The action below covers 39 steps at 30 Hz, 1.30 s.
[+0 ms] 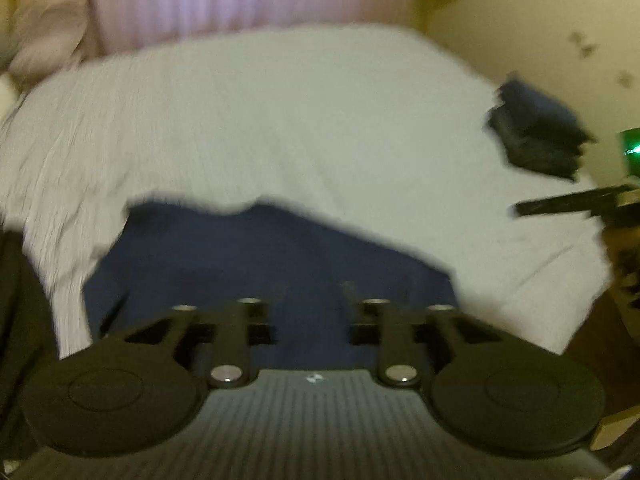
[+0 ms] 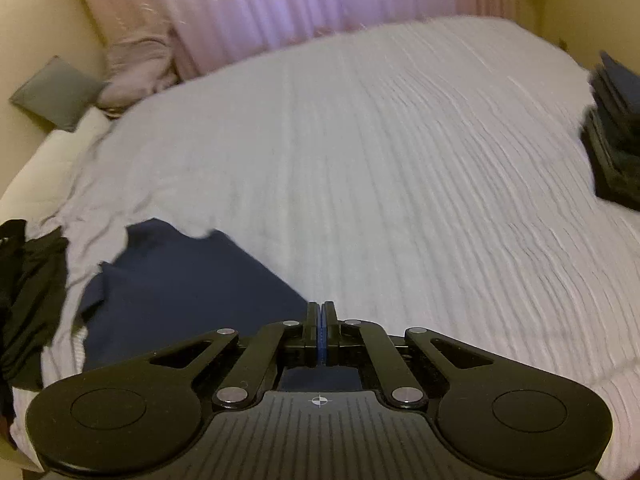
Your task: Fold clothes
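Observation:
A navy garment (image 1: 256,264) lies spread on the near part of the white bedspread (image 1: 300,128). My left gripper (image 1: 310,292) hangs right over it, open, its two fingers well apart; the picture is blurred and I see nothing pinched between them. In the right wrist view the same navy garment (image 2: 180,292) lies to the left of my right gripper (image 2: 321,308). That gripper is shut, with a thin blue edge of the cloth pinched between its pads. More navy cloth shows just under the jaws.
A stack of folded dark clothes (image 2: 616,140) sits at the bed's right edge, also in the left wrist view (image 1: 536,136). A loose pile of black clothes (image 2: 28,280) lies at the left edge. A grey cushion (image 2: 56,92) and pink curtains (image 2: 300,4) are at the back.

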Motion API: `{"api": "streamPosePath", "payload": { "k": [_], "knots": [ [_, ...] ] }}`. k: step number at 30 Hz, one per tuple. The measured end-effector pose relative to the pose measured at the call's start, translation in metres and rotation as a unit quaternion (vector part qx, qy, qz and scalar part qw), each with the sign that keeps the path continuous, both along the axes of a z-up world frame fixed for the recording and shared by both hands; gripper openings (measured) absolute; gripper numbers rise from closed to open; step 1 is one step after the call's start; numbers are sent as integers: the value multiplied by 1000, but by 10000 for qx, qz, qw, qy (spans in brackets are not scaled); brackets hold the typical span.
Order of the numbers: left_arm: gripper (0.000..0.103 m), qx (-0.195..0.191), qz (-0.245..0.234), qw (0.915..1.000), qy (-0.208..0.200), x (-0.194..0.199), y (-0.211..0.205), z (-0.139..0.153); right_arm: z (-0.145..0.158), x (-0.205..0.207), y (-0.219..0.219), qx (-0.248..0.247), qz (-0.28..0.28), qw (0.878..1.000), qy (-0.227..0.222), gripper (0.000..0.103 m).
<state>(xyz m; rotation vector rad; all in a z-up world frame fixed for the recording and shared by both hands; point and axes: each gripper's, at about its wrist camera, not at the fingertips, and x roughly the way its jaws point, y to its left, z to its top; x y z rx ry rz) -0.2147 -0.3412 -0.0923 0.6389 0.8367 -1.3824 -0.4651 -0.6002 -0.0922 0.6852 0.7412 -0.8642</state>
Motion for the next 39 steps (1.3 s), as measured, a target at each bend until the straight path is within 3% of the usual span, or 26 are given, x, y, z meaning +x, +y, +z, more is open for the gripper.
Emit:
{"api": "streamPosePath", "payload": {
  "k": [2, 3, 4, 5, 7, 10, 14, 17, 19, 22, 23, 24, 25, 26, 27, 30, 32, 36, 39],
  "knots": [
    [49, 305, 307, 9989, -167, 17, 16, -21, -7, 6, 9, 60, 164, 9998, 128, 0],
    [59, 447, 480, 9975, -255, 32, 23, -30, -12, 21, 16, 112, 258, 9995, 175, 0],
    [64, 563, 657, 9957, -326, 44, 31, -37, -18, 38, 23, 172, 392, 9989, 199, 8],
    [66, 678, 834, 9934, -398, 55, 40, -45, -25, 53, 29, 235, 554, 9980, 212, 34],
    [66, 877, 1174, 9879, -516, 85, 60, -55, -40, 92, 52, 314, 1109, 9933, 99, 78],
    [68, 1144, 1647, 9773, -684, 133, 90, -67, -67, 161, 94, 468, 2111, 9763, -3, 78],
    [70, 1328, 2152, 9637, -857, 183, 127, -80, -115, 265, 156, 431, 3384, 9400, 87, 78],
    [72, 1358, 2475, 9556, -840, 199, 157, -82, -149, 333, 201, 277, 4122, 9105, 188, 78],
    [72, 1381, 2646, 9509, -816, 206, 175, -86, -171, 368, 232, 65, 4520, 8913, 353, 78],
    [73, 1398, 2792, 9476, -679, 207, 198, -90, -205, 417, 267, -608, 4923, 8614, 1095, 78],
    [73, 1407, 2816, 9471, -632, 207, 203, -92, -211, 424, 268, -707, 4924, 8586, 1235, 77],
    [73, 1415, 2815, 9472, -599, 207, 205, -93, -215, 425, 264, -713, 4852, 8619, 1289, 77],
    [73, 1417, 2809, 9475, -572, 208, 207, -95, -218, 425, 260, -719, 4779, 8651, 1344, 58],
    [73, 1399, 2789, 9486, -536, 207, 207, -95, -222, 426, 255, -726, 4705, 8682, 1398, 16],
    [73, 1356, 2746, 9507, -495, 207, 204, -96, -218, 422, 247, -615, 4633, 8738, 1341, 4],
    [73, 1195, 2556, 9585, -402, 207, 186, -94, -183, 402, 213, 40, 4351, 8980, 644, 4],
    [73, 1066, 2397, 9643, -355, 203, 166, -90, -138, 381, 189, 256, 4111, 9112, 15, 4],
    [74, 672, 1901, 9790, -288, 183, 115, -82, -38, 310, 133, 24, 3146, 9458, -803, 4],
    [74, 425, 1407, 9887, -289, 155, 70, -73, 14, 236, 85, -250, 2022, 9715, -1213, 3]
  ]
}}
